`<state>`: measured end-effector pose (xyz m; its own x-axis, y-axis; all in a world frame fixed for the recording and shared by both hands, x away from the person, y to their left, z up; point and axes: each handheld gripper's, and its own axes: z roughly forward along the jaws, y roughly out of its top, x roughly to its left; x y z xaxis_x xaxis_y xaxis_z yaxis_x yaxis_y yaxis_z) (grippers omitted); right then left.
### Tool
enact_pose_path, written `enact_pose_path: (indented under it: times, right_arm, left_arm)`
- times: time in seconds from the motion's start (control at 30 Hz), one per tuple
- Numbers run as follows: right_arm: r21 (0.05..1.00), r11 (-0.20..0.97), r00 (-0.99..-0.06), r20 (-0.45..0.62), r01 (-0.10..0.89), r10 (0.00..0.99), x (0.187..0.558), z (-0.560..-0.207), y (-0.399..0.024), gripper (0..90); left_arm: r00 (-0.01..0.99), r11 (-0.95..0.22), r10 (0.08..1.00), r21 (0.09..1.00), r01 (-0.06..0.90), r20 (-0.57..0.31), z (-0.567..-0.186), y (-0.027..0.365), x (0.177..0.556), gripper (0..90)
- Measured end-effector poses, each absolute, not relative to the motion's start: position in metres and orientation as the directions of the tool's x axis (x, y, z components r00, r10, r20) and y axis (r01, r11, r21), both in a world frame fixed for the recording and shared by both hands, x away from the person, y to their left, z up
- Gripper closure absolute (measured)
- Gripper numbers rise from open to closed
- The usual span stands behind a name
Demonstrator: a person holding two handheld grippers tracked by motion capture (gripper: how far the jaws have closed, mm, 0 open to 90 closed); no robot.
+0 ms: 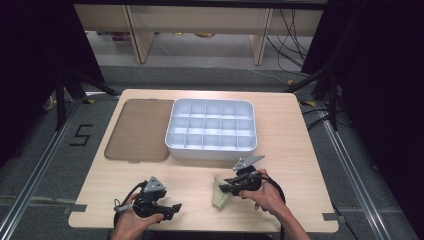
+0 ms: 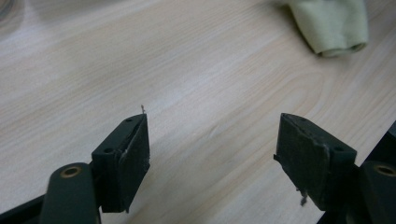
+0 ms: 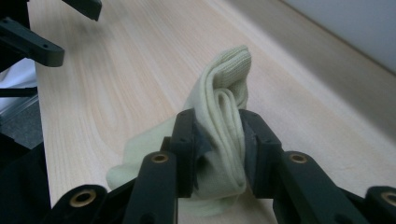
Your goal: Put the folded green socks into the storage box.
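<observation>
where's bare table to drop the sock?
Bare wood: the strip right of the divided tray, and the near stretch between the left gripper and the sock that the right gripper pinches. Crowded: the far half, with the brown lid beside the tray.

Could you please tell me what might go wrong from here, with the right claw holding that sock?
1. The right claw pinches only a fold of the pale yellow-green knitted sock; the loose rest may drag on the light wooden table or slip free.
2. The white compartmented plastic tray has small cells, so the bunched sock may not drop cleanly into one.
</observation>
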<state>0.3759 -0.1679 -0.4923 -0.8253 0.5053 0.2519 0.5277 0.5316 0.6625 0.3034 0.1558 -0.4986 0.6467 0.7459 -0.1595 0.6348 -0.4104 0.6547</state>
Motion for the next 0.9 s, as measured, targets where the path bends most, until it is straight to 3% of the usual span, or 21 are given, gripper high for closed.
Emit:
enact_pose_path:
  times: [0.27,0.9]
  right_arm:
    - [0.718,0.537,-0.852,0.15,0.442,0.501,0.372,-0.479,-0.171,69.3]
    - [0.76,0.524,-0.823,0.023,0.383,0.568,0.371,-0.447,-0.186,69.2]
  left_arm:
    - [0.636,-0.406,0.758,0.66,0.632,-0.143,-0.501,0.162,0.305,24.8]
    - [0.621,-0.394,0.77,0.656,0.644,-0.147,-0.504,0.167,0.307,24.3]
